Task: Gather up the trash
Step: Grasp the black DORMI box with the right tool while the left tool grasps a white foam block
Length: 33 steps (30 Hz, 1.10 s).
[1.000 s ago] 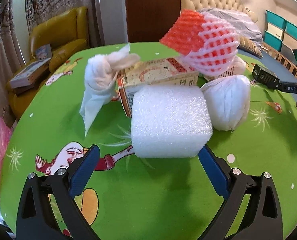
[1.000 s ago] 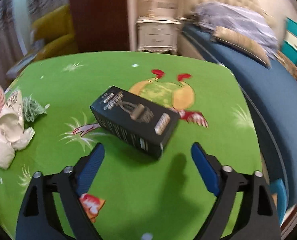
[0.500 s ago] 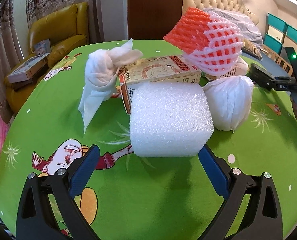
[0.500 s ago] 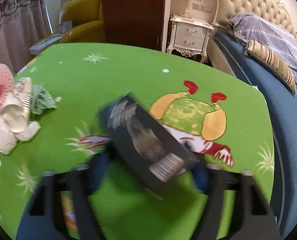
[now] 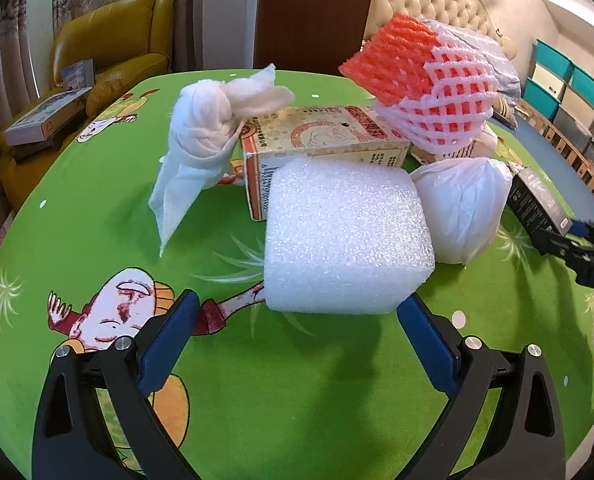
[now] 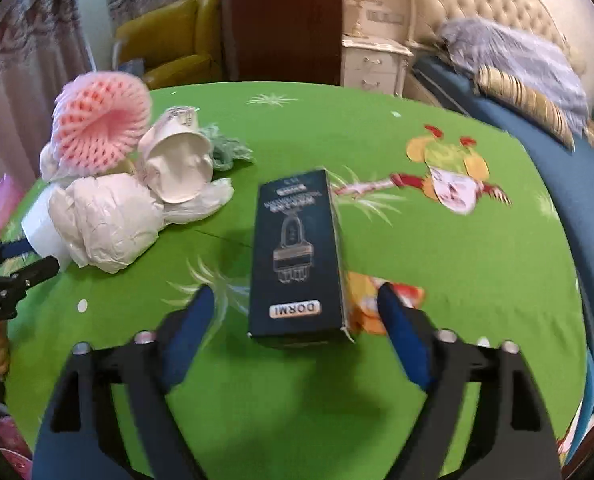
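The right gripper (image 6: 293, 312) has its jaws opening around the black box (image 6: 297, 256) – pads clear of it – just right of the trash pile (image 6: 117, 184); the left gripper (image 5: 297, 320) gapes before the foam block (image 5: 345, 236)

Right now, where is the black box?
In the right wrist view the black box lies on the green table, between the opening right tongs, right of the white wad.
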Each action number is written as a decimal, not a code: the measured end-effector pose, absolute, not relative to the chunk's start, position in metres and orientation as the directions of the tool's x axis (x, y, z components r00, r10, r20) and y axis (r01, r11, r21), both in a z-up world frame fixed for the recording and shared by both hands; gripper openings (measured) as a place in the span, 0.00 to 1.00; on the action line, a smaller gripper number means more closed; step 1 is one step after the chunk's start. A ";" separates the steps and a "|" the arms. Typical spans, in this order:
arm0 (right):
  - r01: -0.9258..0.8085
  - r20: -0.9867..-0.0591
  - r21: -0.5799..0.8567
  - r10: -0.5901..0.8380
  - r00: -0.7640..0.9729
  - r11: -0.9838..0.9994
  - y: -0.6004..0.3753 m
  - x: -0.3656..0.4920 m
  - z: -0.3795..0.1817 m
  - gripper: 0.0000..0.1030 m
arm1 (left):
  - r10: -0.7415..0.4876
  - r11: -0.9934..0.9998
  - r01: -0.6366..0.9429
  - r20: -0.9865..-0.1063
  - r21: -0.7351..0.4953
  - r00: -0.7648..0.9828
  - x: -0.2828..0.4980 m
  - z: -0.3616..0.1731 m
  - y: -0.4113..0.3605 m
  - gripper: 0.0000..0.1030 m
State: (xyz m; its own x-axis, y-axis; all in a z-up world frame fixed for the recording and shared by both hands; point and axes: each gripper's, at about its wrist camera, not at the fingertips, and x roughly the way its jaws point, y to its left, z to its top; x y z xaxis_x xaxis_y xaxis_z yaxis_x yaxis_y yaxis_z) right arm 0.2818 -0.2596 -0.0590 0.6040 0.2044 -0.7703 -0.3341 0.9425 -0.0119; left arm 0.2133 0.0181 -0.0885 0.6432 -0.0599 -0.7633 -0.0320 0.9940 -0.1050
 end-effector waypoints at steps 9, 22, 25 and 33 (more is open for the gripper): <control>-0.264 -0.764 0.039 0.199 0.613 0.964 -0.269 0.287 -0.064 0.38 | -0.012 0.996 -0.059 -0.751 -0.069 0.661 0.208 -0.084 0.013 0.90; -0.222 -0.657 0.069 0.212 0.724 0.972 -0.261 0.180 -0.050 0.37 | 0.026 0.999 -0.005 -0.727 0.031 0.686 0.209 -0.073 -0.016 0.90; -0.226 -0.649 0.059 0.209 0.732 0.972 -0.255 0.171 -0.050 0.37 | 0.033 0.999 -0.022 -0.743 0.025 0.668 0.217 -0.075 -0.015 0.90; -0.215 -0.687 0.121 0.238 0.686 0.969 -0.259 0.180 -0.064 0.37 | 0.045 0.999 -0.041 -0.747 0.023 0.663 0.233 -0.075 -0.013 0.72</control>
State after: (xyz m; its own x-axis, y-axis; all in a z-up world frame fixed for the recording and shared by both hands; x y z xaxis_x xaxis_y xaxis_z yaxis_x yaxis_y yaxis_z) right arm 0.1797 -0.2587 -0.0642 0.6863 0.2380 -0.6873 -0.2150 0.9691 0.1210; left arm 0.2326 -0.0131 -0.0753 0.6631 0.0450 -0.7472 -0.0413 0.9989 0.0235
